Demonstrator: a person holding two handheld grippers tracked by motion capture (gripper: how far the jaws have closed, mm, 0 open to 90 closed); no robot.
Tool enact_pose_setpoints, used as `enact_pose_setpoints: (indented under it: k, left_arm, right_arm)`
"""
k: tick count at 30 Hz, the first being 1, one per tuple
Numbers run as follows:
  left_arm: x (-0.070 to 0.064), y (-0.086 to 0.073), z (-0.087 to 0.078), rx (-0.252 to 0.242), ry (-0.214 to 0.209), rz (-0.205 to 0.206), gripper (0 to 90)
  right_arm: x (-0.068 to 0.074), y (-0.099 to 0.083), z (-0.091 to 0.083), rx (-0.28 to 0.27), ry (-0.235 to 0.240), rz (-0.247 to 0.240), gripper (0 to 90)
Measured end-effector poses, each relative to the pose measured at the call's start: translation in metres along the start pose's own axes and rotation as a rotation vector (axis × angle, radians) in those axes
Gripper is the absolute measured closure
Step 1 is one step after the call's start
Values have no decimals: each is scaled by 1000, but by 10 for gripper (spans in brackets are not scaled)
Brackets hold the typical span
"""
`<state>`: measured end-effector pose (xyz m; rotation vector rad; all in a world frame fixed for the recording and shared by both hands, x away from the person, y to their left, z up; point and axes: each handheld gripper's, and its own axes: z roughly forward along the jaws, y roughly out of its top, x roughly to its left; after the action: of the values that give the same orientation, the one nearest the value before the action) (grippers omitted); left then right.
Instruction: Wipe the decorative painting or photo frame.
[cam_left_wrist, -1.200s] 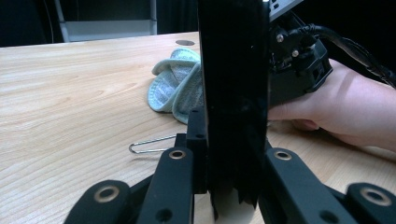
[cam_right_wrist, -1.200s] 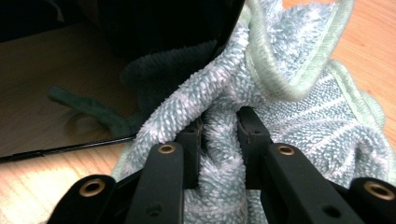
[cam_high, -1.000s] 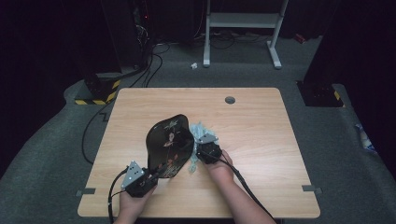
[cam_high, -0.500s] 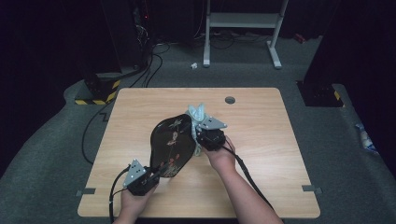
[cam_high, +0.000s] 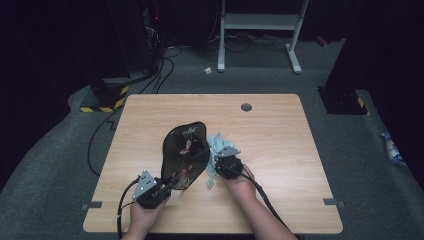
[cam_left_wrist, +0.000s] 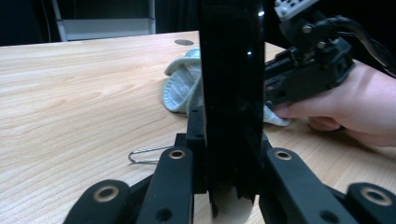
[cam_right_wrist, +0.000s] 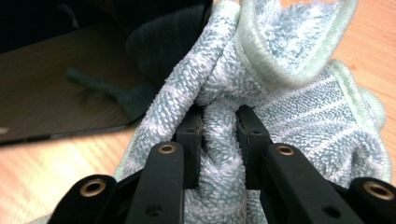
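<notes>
**Cloth against a held tray**

The left gripper (cam_high: 161, 189) clamps the near edge of a black tray (cam_high: 184, 155), tilted above the tabletop (cam_high: 280, 135). The right gripper (cam_right_wrist: 218, 140) pinches a pale green cloth (cam_right_wrist: 299, 116), bunched against the tray's right side.

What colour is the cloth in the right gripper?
Pale blue-green cloth, clearest in the right gripper view.

No text, label, brand or number can be read in any view. The black plate (cam_high: 184, 155) carries only a painted flower pattern, without letters, and the pale cloth (cam_right_wrist: 299, 116) shows no tag.
</notes>
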<state>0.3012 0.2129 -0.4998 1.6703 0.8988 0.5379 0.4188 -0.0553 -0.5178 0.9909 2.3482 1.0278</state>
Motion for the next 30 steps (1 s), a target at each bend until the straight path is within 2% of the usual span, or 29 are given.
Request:
enact_pose_setpoints:
  k: [6, 17, 22, 26, 30]
  left_arm:
    - [-1, 0, 1, -4, 8, 2, 785]
    - [-2, 0, 1, -4, 12, -3, 785]
    - [-2, 0, 1, -2, 13, -6, 784]
    - [-3, 0, 1, -1, 14, -7, 783]
    - [-4, 0, 4, -6, 22, -17, 782]
  right_arm:
    - [-4, -4, -18, -26, -19, -2, 750]
    - [-22, -2, -62, -131, -59, 27, 744]
    - [-28, -3, -77, -163, -78, 31, 739]
    - [-34, -10, -89, -172, -95, 38, 734]
    - [-37, -25, -100, -163, -118, 52, 731]
